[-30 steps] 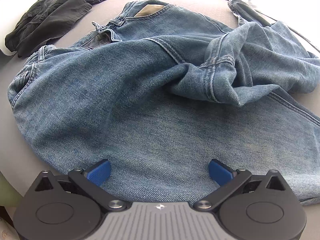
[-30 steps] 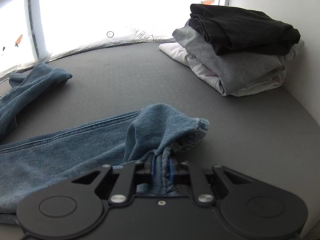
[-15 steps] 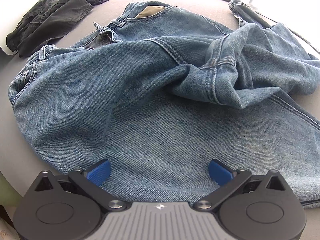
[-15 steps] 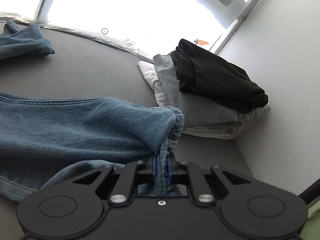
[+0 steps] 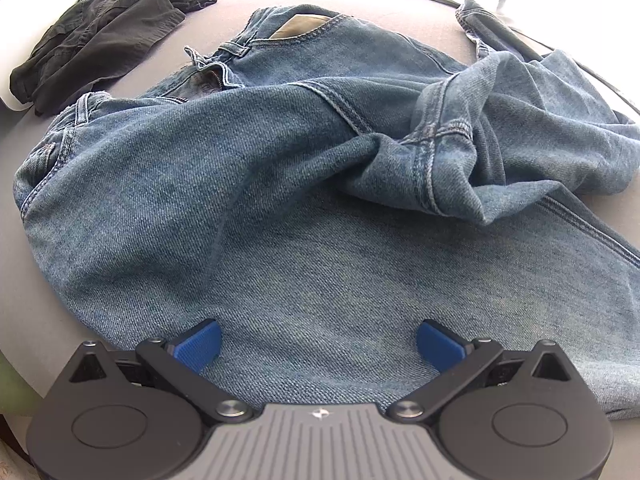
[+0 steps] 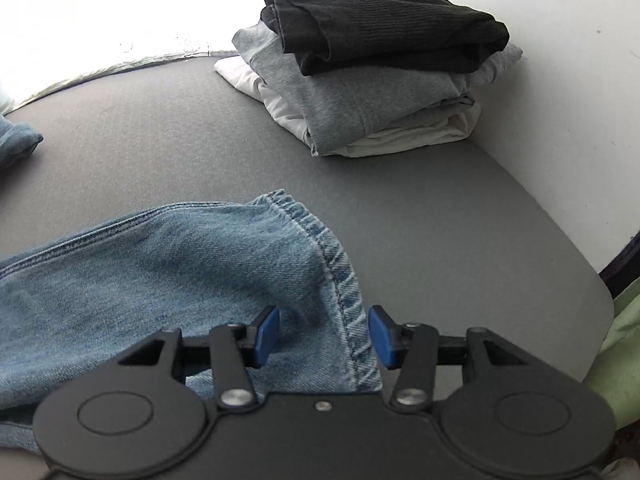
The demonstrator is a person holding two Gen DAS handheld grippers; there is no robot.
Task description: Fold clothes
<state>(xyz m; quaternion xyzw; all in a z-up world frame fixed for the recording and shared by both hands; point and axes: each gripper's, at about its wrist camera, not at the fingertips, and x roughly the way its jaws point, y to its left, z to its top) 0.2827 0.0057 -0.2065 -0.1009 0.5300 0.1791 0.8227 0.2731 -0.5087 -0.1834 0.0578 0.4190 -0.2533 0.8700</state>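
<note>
Right wrist view shows the right gripper [image 6: 323, 330], jaws just opened, letting the jeans' leg hem [image 6: 340, 276] drop onto the grey table [image 6: 400, 208], near the folded stack [image 6: 368, 64]. Left gripper [image 5: 318, 344] hovers wide, holding nothing, over the jeans [image 5: 280, 208], which run lengthwise waistband-left to hem-right. The leg looks laid straight; next the bunched other leg [image 5: 500, 140] needs straightening.

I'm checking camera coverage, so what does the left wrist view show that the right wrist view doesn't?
Only the left wrist view shows the jeans' waistband, the crumpled black garment and the left gripper, wide open above the denim. Only the right wrist view shows the folded stack, the leg hem and the right gripper, whose fingers have just been opening, the hem lying loose between them. Both show the blue jeans on the grey surface.
</note>
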